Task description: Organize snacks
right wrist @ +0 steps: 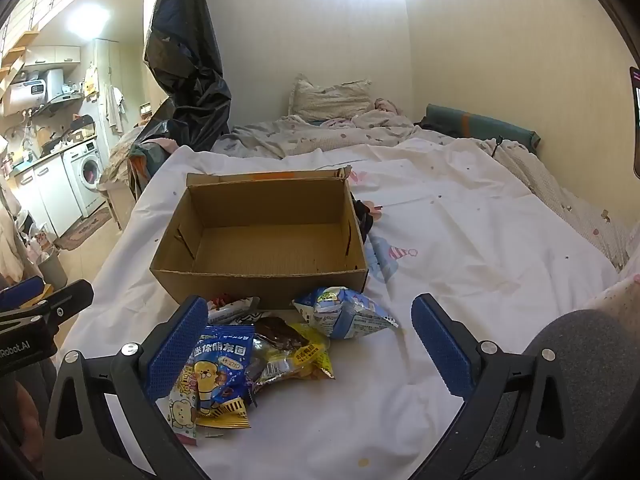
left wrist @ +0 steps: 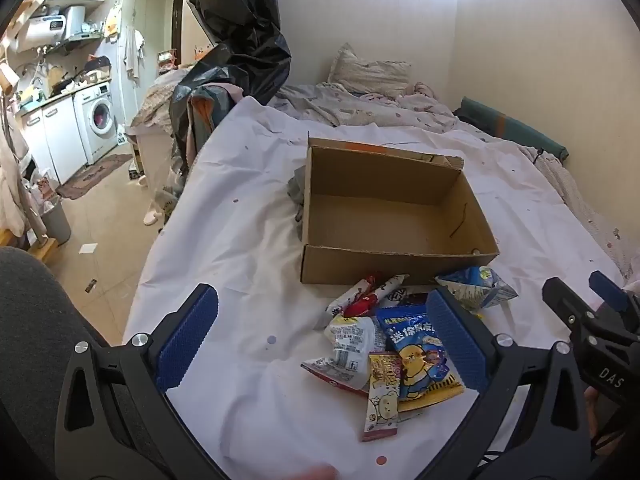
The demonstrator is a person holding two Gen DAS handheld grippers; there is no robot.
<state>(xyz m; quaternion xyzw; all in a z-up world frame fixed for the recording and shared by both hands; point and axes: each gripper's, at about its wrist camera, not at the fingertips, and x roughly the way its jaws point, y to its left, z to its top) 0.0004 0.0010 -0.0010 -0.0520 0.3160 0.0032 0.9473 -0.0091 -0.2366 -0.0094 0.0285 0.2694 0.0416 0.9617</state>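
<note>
A: Sitting on the white bed sheet [left wrist: 248,208], the corrugated cardboard box [right wrist: 260,280] holds nothing; crinkly snack packets [right wrist: 256,356] lie just before its near wall.

B: And the left gripper [left wrist: 320,344] and right gripper [right wrist: 320,352]?

A: Both spread wide, gripping nothing; "DAS" shows on one.

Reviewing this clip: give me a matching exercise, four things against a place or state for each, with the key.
Things:
1. cardboard box
2. blue packet with a yellow cartoon animal
3. pale blue puffed packet
4. left gripper

Places or states:
A. lies apart at the right end of the snack pile
B. open, holding nothing
C. empty, top open, behind the snacks
D. lies in the pile, partly over a pink stick packet

Pairs: 1-C, 2-D, 3-A, 4-B
</note>
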